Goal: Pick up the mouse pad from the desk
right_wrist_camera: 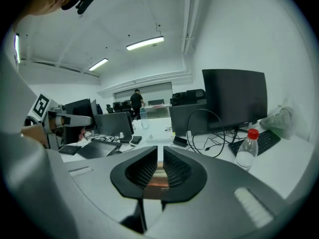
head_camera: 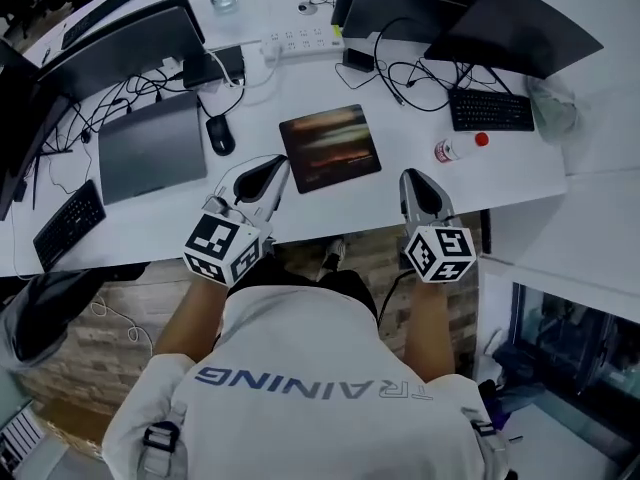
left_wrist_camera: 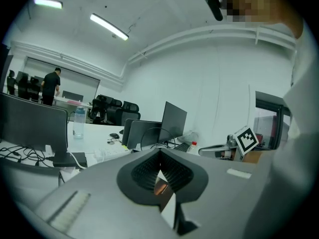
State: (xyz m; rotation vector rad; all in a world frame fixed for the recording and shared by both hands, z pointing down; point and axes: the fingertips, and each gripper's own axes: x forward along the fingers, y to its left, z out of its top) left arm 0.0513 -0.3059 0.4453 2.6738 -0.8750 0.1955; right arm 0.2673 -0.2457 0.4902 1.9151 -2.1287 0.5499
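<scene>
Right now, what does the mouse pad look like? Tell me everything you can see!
The mouse pad is a thin, nearly square mat, dark with a blurry orange-brown picture. It lies flat on the white desk, turned a bit askew to the front edge. Nothing sits on it. The left gripper and right gripper hover beside its near corners, and neither touches it.

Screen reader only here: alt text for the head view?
A dark rectangular mouse pad with an orange-streaked print lies untouched on the white desk, the left gripper and right gripper held at the desk's near edge either side of it. A grey closed laptop and black mouse lie to its left, a red-capped clear bottle to its right.
</scene>
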